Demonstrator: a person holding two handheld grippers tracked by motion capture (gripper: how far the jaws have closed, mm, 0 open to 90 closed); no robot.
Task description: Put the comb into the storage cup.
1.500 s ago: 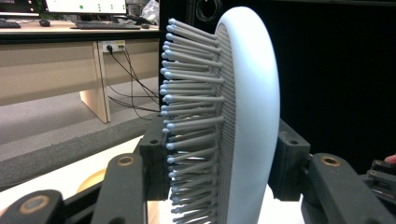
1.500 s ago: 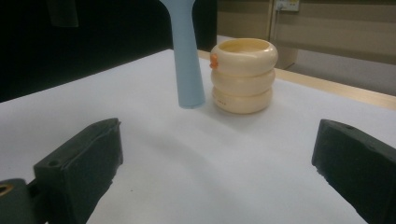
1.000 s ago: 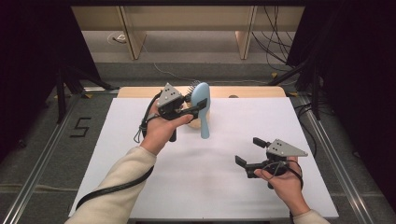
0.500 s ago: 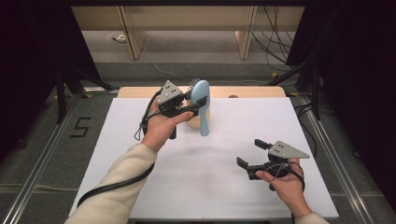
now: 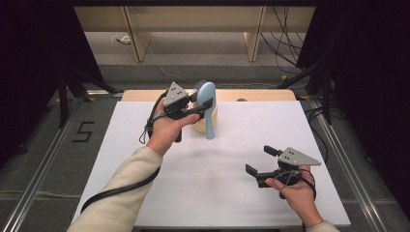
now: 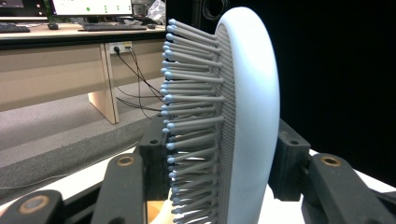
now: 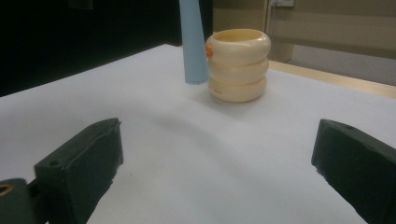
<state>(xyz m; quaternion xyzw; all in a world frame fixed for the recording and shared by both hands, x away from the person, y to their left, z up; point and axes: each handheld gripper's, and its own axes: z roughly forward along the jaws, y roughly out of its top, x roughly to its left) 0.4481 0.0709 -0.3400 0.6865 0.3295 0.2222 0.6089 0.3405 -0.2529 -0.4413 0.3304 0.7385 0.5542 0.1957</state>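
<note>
The pale blue plastic hairbrush with grey bristles hangs upright above the far middle of the white counter, handle down, its head clamped between the jaws of the left hand-held gripper. In the left gripper view the black jaws press on the bristle side and on the smooth back of the brush head. The handle tip ends just in front of the cream, ribbed, round holder, clear of the counter surface; whether it touches the holder's wall I cannot tell. The holder stands close to the far edge of the white sheet, where a strip of light wood shows.

The right hand-held gripper hovers over the near right part of the counter, well apart from brush and holder, with its jaws spread wide and nothing between them. Between it and the holder the white surface lies bare, and the near left part beside the person's cream sleeve is bare too. The right edge of the counter runs near the right hand.
</note>
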